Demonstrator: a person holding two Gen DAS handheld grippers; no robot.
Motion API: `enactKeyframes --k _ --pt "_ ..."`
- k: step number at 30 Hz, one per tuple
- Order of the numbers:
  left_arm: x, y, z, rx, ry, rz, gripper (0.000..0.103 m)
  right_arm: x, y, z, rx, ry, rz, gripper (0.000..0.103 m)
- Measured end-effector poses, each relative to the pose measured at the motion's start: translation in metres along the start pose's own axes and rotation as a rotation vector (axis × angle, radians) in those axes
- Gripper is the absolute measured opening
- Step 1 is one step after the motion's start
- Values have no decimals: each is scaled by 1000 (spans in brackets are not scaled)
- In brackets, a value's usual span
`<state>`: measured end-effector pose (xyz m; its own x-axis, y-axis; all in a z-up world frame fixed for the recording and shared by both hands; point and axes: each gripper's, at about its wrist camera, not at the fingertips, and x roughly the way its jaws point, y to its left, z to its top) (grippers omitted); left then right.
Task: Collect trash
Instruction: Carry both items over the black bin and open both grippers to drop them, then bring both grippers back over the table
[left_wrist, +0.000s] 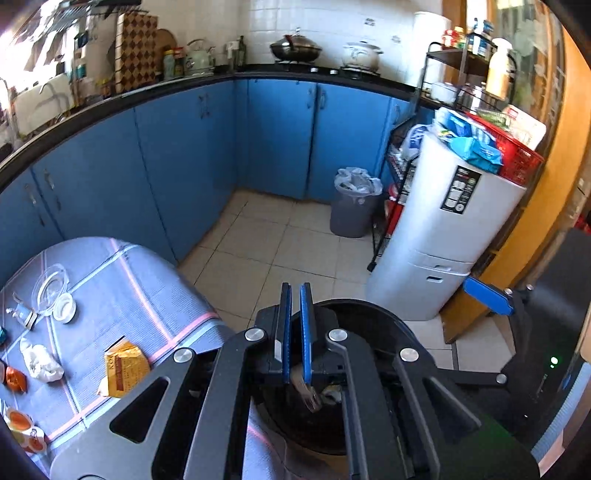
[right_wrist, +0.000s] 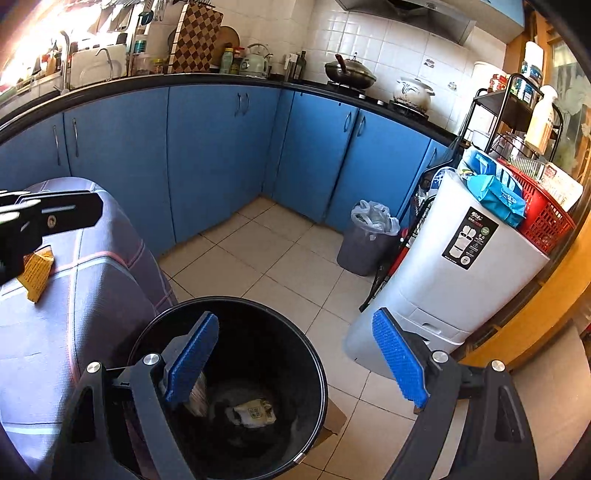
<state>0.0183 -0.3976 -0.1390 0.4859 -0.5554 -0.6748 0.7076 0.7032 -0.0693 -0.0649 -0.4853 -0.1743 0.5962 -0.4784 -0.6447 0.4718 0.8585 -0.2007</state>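
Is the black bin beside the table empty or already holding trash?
Holding trash: the black bin has a crumpled white wrapper lying on its bottom.

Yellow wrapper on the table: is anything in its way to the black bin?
Nothing visible blocks it. The yellow wrapper lies on the table, with bare cloth between it and the black bin, which has no lid. Only the right gripper hangs open above the bin.
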Motion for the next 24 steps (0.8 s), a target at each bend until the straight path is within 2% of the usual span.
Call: enactKeyframes --k 4,10,12,15,19,22,24 --pt "0 20 -4 -51 17 53 7 0 8 2 -10 -2 23 83" --pt "-15 65 -20 -128 42 82 7 -5 39 11 -41 -19 103 83" --pt "-31 86 -28 -149 6 108 7 -9 54 16 -58 -31 135 83" --pt "-57 119 -41 -192 -47 88 7 -15 82 21 -89 -43 196 83" --pt "-89 172 -69 -263 -29 194 7 -25 127 26 -137 -52 291 83" --pt "-114 207 -96 -297 -1 353 7 -37 161 30 -180 -59 373 83" --pt "-133 231 -116 -337 3 419 7 -44 185 30 -211 -60 429 83"
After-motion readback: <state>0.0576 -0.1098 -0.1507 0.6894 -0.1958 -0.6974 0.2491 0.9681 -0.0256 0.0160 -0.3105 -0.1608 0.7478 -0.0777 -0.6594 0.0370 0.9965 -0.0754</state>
